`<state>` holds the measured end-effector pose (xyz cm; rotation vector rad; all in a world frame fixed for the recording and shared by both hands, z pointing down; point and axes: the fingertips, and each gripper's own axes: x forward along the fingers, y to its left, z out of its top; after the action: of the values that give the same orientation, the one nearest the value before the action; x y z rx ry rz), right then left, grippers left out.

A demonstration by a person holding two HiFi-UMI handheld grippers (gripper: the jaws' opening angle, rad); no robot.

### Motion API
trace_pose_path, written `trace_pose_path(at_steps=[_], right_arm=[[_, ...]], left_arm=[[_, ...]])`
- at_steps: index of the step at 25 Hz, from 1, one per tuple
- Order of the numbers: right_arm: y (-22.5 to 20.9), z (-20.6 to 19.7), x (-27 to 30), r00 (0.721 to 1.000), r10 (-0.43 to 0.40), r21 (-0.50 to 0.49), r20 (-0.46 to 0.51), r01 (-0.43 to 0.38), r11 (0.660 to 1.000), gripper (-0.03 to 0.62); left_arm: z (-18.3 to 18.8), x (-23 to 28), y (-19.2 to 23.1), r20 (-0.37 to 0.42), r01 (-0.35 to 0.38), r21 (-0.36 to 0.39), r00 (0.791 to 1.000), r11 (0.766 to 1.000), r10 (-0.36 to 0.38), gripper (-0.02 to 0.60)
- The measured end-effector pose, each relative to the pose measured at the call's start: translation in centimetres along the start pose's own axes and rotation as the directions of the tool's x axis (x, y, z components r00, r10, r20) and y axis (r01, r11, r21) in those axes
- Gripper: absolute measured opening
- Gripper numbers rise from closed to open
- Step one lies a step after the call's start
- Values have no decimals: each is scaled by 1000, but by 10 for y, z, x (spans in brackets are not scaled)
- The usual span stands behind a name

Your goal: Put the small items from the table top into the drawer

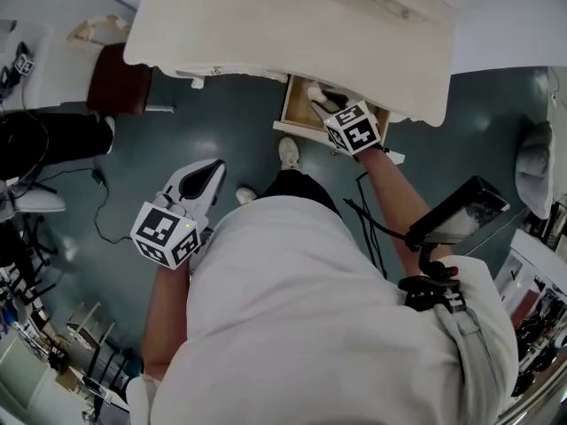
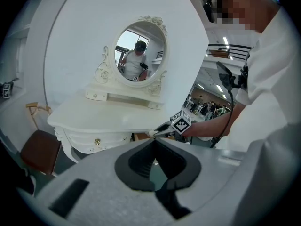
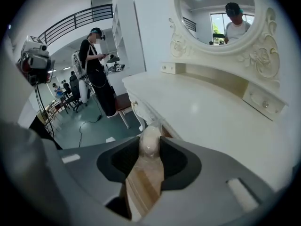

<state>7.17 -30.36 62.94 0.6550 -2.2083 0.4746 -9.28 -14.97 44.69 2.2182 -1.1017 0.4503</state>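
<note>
- My right gripper was closed on 1 small, pale, rounded item, held over the open wooden drawer beneath the white desk.
- My left gripper hung closed and empty above the floor, well apart from the desk.
- Risk 1: the item looked smooth and was pinched only at the tips, so I judged it might slip out sideways.
- Risk 2: the drawer sat tucked under the desk edge, so releasing too far out could have sent the item over the drawer front to the floor.

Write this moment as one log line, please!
left gripper: shut, empty | right gripper: shut on pale item | place: over open drawer
</note>
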Motion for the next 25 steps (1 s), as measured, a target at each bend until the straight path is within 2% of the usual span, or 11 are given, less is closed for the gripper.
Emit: trace_pose_path(at_steps=[8, 15, 25], right_arm=[[6, -37, 42, 989, 41, -113, -145, -57, 992, 138], [-2, -61, 79, 959, 79, -171, -273, -129, 977, 138], [-7, -81, 112, 930, 139, -193, -340, -214, 958, 146]], left_arm=[[-9, -10, 4, -3, -37, -30, 999, 999, 37, 0], [-14, -13, 10, -5, -79, -71, 997, 994, 79, 0], [-19, -2, 17, -24, -118, -109, 993, 987, 116, 0]])
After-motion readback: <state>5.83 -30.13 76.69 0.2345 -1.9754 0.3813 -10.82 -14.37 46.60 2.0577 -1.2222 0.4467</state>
